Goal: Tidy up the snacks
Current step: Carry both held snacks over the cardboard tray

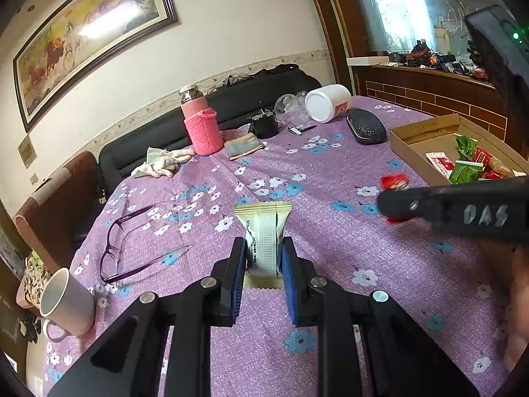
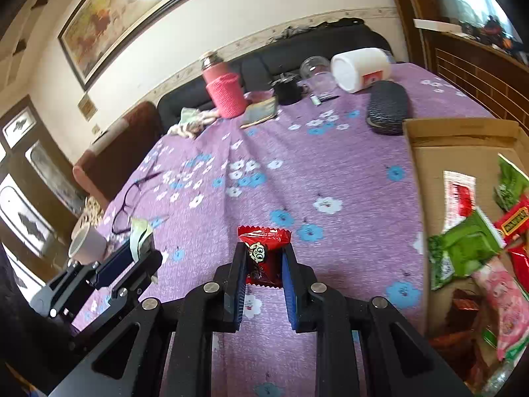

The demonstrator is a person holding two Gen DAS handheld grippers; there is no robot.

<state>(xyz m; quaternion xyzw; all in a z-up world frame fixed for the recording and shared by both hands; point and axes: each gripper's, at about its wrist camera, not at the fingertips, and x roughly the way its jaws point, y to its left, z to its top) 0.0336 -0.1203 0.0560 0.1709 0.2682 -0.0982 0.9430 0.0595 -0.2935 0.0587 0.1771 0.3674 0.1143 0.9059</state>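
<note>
left jaws: left gripper [image 1: 263, 258] clamped on a white snack packet [image 1: 263, 231] with beige crimped ends; pads pinch the body across its width, top seal sticks out past the tips.
right jaws: right gripper [image 2: 263, 264] closed on a red candy packet [image 2: 263, 253] with a cartoon face; pads bite its lower half, zigzag top edge free above.
packet location: both packets are carried above the purple floral tablecloth [image 1: 330, 264], neither in the box yet.
handling: both look light, thin foil/film, crinkly and a bit slick. Soft contents likely, so over-squeeze would crush. Mid-body grip across the narrow side looks right; the seals are too floppy to hold by.
target: cardboard box [image 2: 429, 165] at table's right edge, already holding green, red and pink packets. Red candy packet is the nearer of the two.
left pose: pitched down toward the table, mid-table, well left of the box.
right pose: pitched down too, just left of the box wall. From the left wrist it crosses in from the right side with red wrapper showing at its tips.
clutter: glasses [image 1: 132, 248] and mug [image 1: 66, 301] on the left, clear of both paths as I judge it.
</note>
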